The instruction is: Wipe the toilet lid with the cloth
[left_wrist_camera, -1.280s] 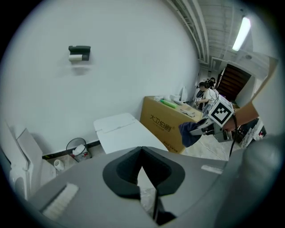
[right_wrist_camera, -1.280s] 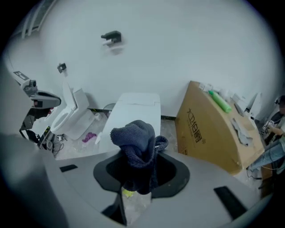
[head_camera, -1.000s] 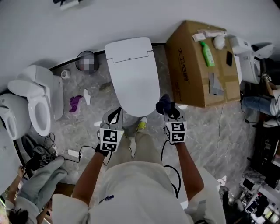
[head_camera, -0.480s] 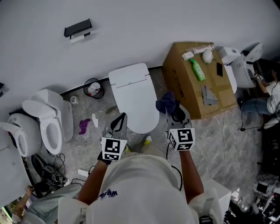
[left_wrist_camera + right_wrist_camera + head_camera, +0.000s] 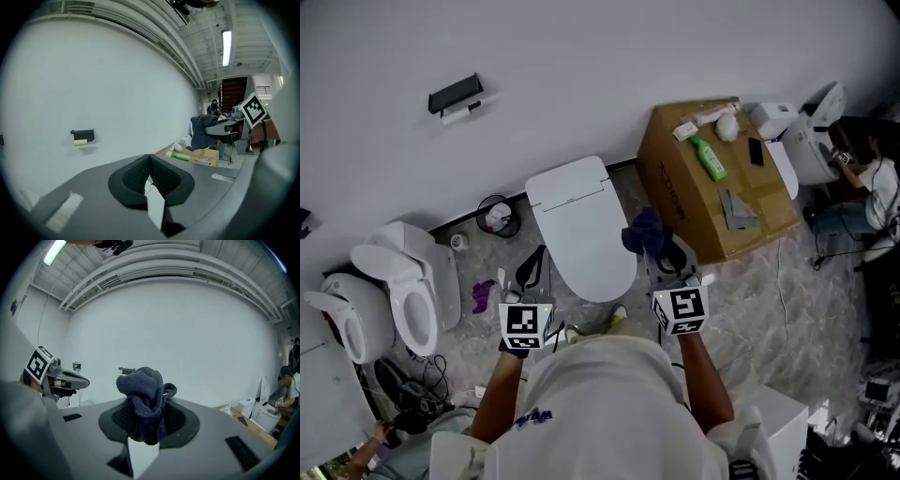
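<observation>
Left gripper point(image 5: 149, 176) is clamped shut on nothing, hanging off the lid's near-left side. Right gripper point(image 5: 664, 253) is pinching the dark blue cloth point(image 5: 642, 232), bunched in a wad sticking out past the jaw tips, right at the toilet lid's point(image 5: 581, 230) right edge. The lid's down, long axis running away from the person, rounded end nearest. Cardboard box point(image 5: 670, 187) sits further right, by the wall.
</observation>
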{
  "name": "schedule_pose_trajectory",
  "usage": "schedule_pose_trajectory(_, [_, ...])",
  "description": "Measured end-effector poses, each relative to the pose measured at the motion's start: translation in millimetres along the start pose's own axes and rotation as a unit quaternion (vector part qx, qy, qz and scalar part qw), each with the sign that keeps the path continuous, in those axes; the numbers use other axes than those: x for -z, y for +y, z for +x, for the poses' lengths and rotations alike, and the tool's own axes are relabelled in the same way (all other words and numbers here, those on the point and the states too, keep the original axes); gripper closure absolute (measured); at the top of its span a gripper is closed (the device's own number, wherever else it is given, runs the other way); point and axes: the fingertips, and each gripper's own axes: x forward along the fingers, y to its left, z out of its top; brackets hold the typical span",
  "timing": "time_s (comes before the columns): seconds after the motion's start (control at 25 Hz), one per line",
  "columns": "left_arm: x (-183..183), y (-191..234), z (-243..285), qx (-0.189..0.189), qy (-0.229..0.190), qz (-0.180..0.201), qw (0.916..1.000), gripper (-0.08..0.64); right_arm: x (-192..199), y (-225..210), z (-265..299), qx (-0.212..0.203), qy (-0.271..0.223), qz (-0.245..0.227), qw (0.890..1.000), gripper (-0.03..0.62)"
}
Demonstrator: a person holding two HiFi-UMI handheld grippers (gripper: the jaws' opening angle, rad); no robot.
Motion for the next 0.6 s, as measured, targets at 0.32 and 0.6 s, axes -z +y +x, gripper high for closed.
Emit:
schedule_pose_trajectory(0.32, [5, 0, -1, 0.001, 0.007, -0.001, 1.0, 0.56, -8, 0, -5, 0.004, -0.006, -0.011, 1.0, 0.479])
schedule_pose_trajectory(0.6, [9, -4, -6, 0.003, 0.005, -0.006, 1.0, 0.56, -14, 6, -7, -0.004, -0.006, -0.02, 1.0, 0.479])
